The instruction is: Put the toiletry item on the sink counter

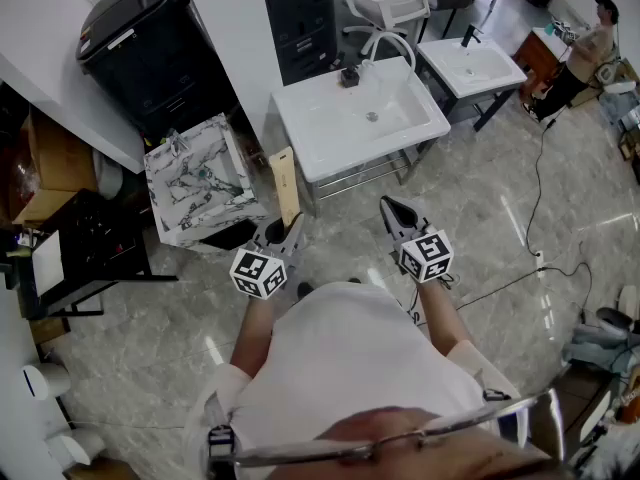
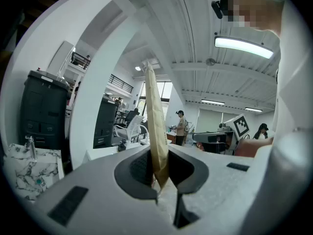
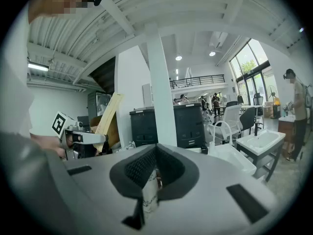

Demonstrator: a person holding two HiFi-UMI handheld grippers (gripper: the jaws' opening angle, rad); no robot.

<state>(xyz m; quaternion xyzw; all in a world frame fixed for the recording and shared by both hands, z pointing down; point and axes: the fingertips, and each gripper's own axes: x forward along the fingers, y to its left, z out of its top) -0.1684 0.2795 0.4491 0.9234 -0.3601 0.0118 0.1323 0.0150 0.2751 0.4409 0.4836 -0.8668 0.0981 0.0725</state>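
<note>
My left gripper (image 1: 283,226) (image 2: 162,177) is shut on the lower end of a long, flat tan toiletry pack (image 1: 285,183) (image 2: 155,126), which stands upright out of the jaws. The same pack (image 3: 107,115) shows at the left of the right gripper view. The white sink counter (image 1: 310,133) with its curved tap (image 1: 392,42) stands a short way ahead of both grippers. My right gripper (image 1: 396,211) (image 3: 151,176) points toward the sink's front, its jaws drawn together; a pale strip shows in the slit, and I cannot tell what it is.
A small dark item (image 1: 349,76) sits at the sink's back edge. A marble-patterned box (image 1: 200,183) stands left of the sink, a black bin (image 1: 135,38) behind it. A second sink (image 1: 470,65), an office chair (image 1: 392,3), a person (image 1: 588,53) and a floor cable (image 1: 538,178) are further off.
</note>
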